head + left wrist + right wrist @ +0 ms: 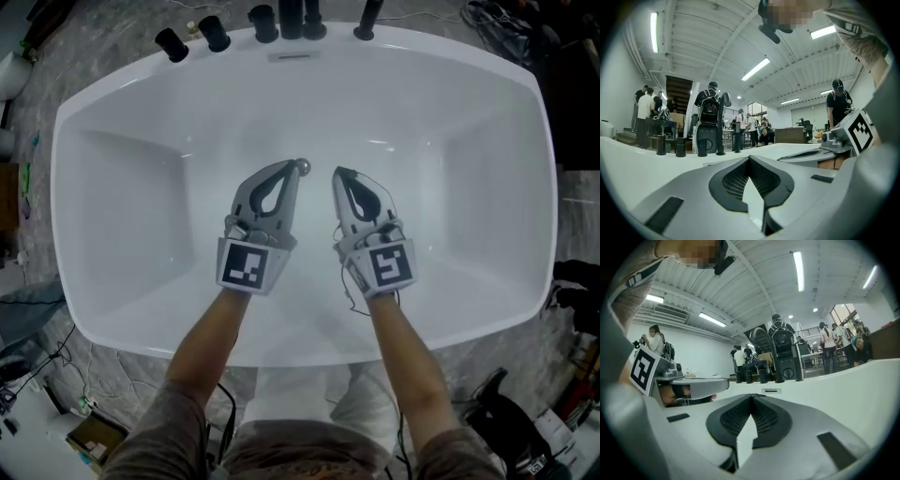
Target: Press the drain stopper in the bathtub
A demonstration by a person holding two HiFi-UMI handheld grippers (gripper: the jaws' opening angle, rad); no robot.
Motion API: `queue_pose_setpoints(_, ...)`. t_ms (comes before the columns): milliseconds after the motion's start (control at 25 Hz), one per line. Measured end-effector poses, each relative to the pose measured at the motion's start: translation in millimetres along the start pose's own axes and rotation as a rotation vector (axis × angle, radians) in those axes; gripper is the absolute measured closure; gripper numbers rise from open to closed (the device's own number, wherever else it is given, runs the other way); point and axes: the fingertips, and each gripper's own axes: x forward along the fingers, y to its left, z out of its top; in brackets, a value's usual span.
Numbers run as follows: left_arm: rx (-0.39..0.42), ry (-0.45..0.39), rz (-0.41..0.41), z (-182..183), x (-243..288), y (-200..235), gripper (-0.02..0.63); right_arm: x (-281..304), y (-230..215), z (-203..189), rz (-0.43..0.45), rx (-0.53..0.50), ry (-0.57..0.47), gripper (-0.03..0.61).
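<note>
Head view: small round chrome drain stopper (303, 167) sits on the floor of the white oval bathtub (131, 187), mid-tub, right at the tip of the left gripper (292, 169), on its right side. The right gripper (338, 174) lies just beside it but is farther. Both grippers' long axes point toward the black tap fittings (264, 23). Gripper views: both jaw pairs closed on nothing, and the stopper is out of sight there, so only the head view places it. The left gripper looks best placed to press.

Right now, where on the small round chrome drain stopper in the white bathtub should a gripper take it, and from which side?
Probably its rounded top, from straight above: the drain stopper sits low on the bathtub floor, offering little to pinch. The left gripper, jaws shut, is nearest.
</note>
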Motion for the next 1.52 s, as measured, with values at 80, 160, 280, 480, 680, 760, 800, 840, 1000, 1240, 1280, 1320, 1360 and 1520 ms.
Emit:
queue_pose_setpoints(80,0.006,0.000,0.001,-11,5,3,0.609,6,-4,-13,0.001,0.001,0.010,0.581)
queue_pose_setpoints(160,0.009,-0.007,0.002,-23,11,5,0.609,11,-9,-23,0.006,-0.005,0.006,0.581)
queue_pose_setpoints(280,0.009,-0.011,0.002,-42,17,6,0.609,19,-14,-40,0.007,-0.011,0.002,0.581)
queue_pose_setpoints(480,0.015,-0.010,0.007,-74,25,12,0.609,38,-16,-63,0.027,-0.026,-0.027,0.581)
queue_pose_setpoints(680,0.033,-0.024,0.004,-100,34,12,0.609,50,-19,-87,0.049,-0.052,-0.038,0.581)
queue_pose_setpoints(760,0.030,-0.017,0.005,-111,36,13,0.609,53,-22,-96,0.050,-0.051,-0.046,0.581)
queue_pose_setpoints(800,0.031,-0.013,0.005,-117,37,13,0.609,55,-24,-101,0.050,-0.049,-0.047,0.581)
queue_pose_setpoints(840,0.036,-0.010,0.006,-123,39,14,0.609,56,-26,-107,0.049,-0.047,-0.045,0.581)
queue_pose_setpoints(1000,0.034,-0.010,0.017,-143,45,15,0.609,58,-34,-129,0.054,-0.048,-0.020,0.581)
queue_pose_setpoints(1240,0.021,0.005,0.027,-181,55,15,0.609,70,-38,-154,0.078,-0.050,-0.027,0.581)
queue_pose_setpoints(1280,0.018,0.009,0.027,-187,56,16,0.609,73,-38,-157,0.082,-0.048,-0.030,0.581)
queue_pose_setpoints(1320,0.017,0.012,0.028,-192,57,16,0.609,75,-38,-160,0.085,-0.042,-0.033,0.581)
queue_pose_setpoints(1360,0.016,0.015,0.028,-197,58,16,0.609,77,-38,-164,0.087,-0.035,-0.032,0.581)
queue_pose_setpoints(1520,0.010,0.030,0.030,-214,62,13,0.609,81,-41,-185,0.095,-0.029,-0.007,0.581)
